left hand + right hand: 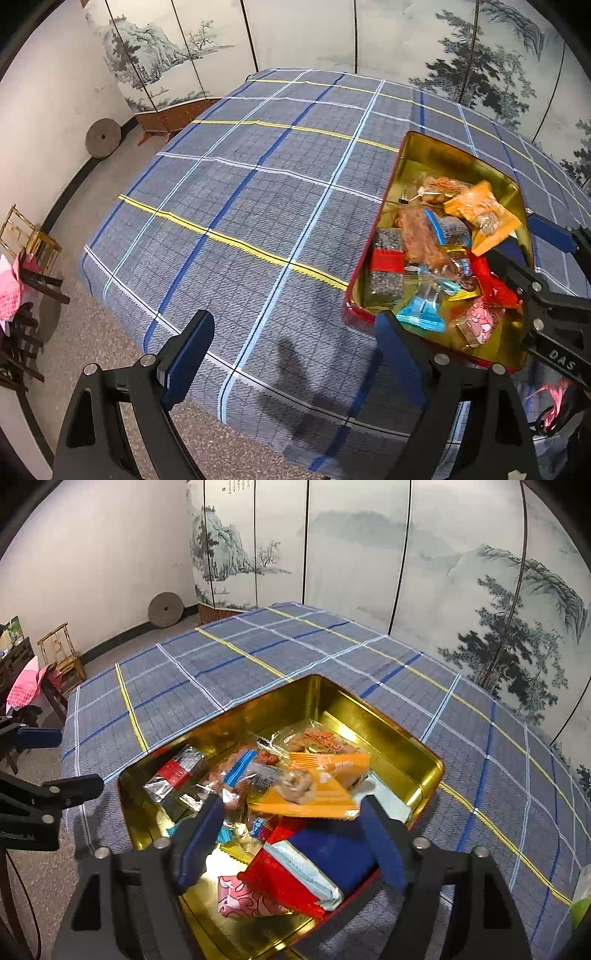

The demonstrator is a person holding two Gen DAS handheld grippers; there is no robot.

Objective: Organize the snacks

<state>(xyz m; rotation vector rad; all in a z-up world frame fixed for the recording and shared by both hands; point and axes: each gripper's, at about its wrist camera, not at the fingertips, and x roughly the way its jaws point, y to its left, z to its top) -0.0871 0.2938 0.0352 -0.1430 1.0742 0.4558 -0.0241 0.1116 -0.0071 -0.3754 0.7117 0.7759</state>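
A red tin with a gold inside (pixel 436 155) (pixel 388 734) sits on the blue plaid cloth and holds several wrapped snacks. An orange packet (pixel 484 216) (pixel 317 794) lies on top of the pile. My right gripper (pixel 295 834) is open over the tin's near end, above a red, white and blue packet (pixel 314 867) that lies between its fingers; a pink packet (pixel 243 897) lies beside it. The right gripper also shows in the left wrist view (pixel 517 251). My left gripper (pixel 295 343) is open and empty above the cloth, left of the tin.
The table's plaid cloth (pixel 240 206) stretches left and back of the tin. A painted folding screen (pixel 369 554) stands behind the table. Wooden chairs with pink cloth (pixel 22 266) stand on the floor at the left. A round millstone (pixel 102 137) leans on the wall.
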